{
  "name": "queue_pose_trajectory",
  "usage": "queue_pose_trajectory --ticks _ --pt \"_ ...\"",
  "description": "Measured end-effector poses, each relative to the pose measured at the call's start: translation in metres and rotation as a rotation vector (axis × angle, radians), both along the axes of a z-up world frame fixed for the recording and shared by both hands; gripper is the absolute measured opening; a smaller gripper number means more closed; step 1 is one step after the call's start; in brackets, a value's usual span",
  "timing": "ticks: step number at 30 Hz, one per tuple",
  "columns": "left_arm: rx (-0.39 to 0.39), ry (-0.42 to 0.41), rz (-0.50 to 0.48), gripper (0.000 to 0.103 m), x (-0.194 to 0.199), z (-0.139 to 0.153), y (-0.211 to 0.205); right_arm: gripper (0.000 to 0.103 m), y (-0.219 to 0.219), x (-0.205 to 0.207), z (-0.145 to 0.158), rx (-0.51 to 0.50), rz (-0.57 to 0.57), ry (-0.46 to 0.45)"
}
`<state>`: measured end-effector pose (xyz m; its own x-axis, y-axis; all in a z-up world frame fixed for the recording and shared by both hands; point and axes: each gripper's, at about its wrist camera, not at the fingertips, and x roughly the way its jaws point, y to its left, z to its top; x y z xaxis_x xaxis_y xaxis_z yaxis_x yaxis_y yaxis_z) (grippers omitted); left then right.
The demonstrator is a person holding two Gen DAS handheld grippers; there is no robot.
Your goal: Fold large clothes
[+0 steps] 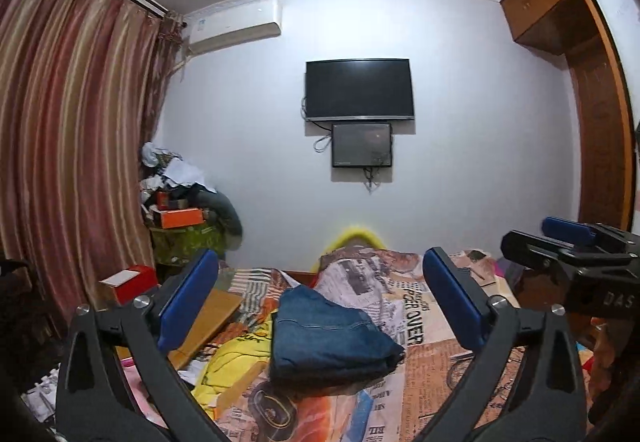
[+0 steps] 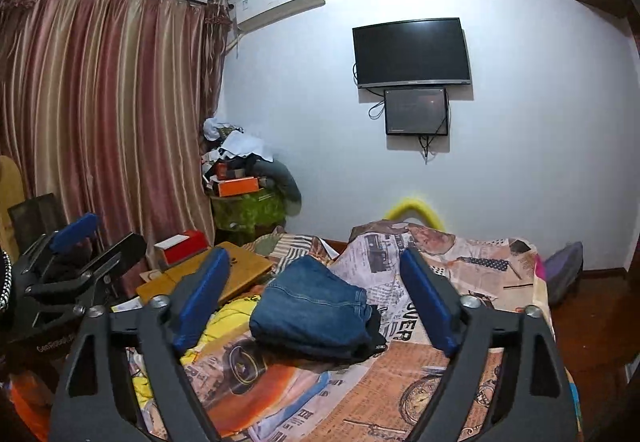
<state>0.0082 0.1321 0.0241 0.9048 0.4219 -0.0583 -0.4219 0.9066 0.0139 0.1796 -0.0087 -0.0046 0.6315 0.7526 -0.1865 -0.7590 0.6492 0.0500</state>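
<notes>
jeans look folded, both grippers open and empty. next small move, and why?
Probably reach the left hand-held gripper down to the yellow garment beside the folded jeans. The jeans sit in a compact stack on the bed, nothing is between either gripper's fingers, the right hand-held gripper included, and the yellow garment lies crumpled, seemingly unfolded.

On my feeds: folded jeans (image 1: 328,334), coarse blue denim with visible stitched seams, lying on a bed cover (image 1: 436,374) of smooth printed cloth. Left gripper (image 1: 320,306) and right gripper (image 2: 316,302): matt black plastic arms, blue soft-looking pads, bright metal pivot pins. I note satiny striped curtains (image 2: 104,113) and a glossy black television (image 1: 358,89).
</notes>
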Motion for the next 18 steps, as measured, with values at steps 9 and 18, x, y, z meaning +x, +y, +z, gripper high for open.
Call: queue_pose_trajectory --ticks 9,18 --pt "-0.016 0.025 -0.004 0.103 0.003 -0.005 -0.002 0.101 -0.004 -0.005 -0.005 -0.004 -0.05 -0.006" --pt "-0.048 0.032 -0.008 0.103 0.006 -0.011 0.002 0.101 -0.008 -0.003 -0.008 -0.014 -0.056 0.006"
